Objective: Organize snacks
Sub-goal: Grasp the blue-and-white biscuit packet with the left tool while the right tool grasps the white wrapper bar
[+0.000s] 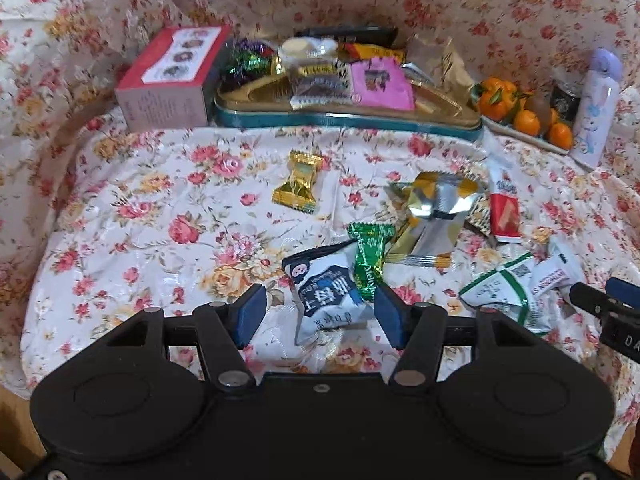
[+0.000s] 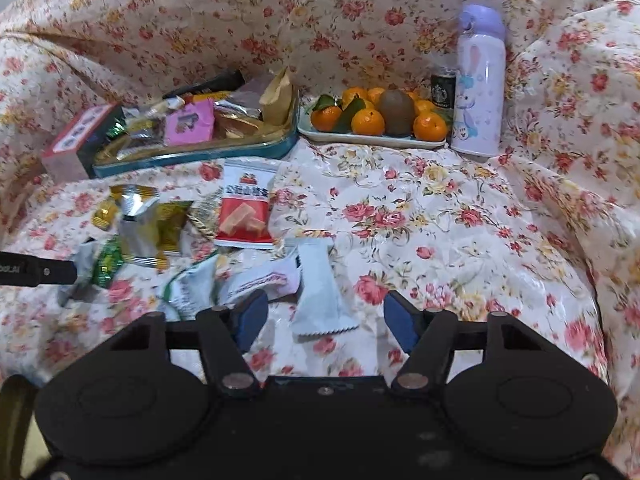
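Loose snack packets lie on a floral cloth. My left gripper (image 1: 320, 314) is open, its blue pads either side of a blue-and-white packet (image 1: 326, 294) that lies on the cloth. A green candy (image 1: 370, 254), a gold candy (image 1: 299, 181) and silver-yellow packets (image 1: 434, 204) lie beyond it. My right gripper (image 2: 326, 320) is open around a pale white packet (image 2: 320, 292). A red-and-white packet (image 2: 245, 210) and green-white packets (image 2: 192, 286) lie to its left. A teal tin tray (image 1: 344, 120) at the back holds several snacks, also in the right wrist view (image 2: 192, 154).
A pink box (image 1: 168, 80) stands left of the tray. A plate of oranges and a kiwi (image 2: 376, 118), a dark can (image 2: 443, 90) and a lilac bottle (image 2: 478, 80) stand at the back right. The cloth rises behind like a wall.
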### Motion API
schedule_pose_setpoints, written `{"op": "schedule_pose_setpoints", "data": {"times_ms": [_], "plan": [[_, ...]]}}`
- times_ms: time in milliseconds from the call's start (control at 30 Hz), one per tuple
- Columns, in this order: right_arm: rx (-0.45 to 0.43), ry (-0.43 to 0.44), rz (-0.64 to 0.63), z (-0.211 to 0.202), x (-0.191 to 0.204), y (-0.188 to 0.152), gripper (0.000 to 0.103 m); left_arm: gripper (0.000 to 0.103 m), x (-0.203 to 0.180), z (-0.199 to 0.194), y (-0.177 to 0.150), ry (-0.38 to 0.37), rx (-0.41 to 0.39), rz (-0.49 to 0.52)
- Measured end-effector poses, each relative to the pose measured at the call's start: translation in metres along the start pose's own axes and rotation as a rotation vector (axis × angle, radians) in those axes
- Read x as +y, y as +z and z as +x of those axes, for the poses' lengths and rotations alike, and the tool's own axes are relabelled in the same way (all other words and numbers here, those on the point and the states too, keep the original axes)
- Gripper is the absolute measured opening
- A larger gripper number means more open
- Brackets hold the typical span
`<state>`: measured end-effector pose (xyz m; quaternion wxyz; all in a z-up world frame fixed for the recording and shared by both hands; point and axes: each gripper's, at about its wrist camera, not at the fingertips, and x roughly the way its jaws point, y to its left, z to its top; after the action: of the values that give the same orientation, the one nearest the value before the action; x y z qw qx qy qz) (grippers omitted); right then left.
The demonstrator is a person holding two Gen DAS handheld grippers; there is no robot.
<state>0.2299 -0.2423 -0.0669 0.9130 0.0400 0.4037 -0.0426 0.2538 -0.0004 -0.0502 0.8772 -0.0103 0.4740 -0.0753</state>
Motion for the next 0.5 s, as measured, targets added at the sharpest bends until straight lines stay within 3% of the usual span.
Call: {"op": "schedule_pose_setpoints", "data": {"times_ms": [200,433,500], "plan": [[0.025,-0.001,-0.022,0.022,-0.001,0.003,0.056,0.062,0.003,0.018,0.005,0.001,0.034,-0.015],[0.007,0.003,-0.061,0.035,0.007,0.001,0.055,0.062,0.003,0.025,0.006,0.014,0.028,-0.007],[-0.003,0.002,-0.076,0.037,0.01,0.002,0.055,0.056,0.002,0.024,0.005,0.012,0.017,-0.004]]}}
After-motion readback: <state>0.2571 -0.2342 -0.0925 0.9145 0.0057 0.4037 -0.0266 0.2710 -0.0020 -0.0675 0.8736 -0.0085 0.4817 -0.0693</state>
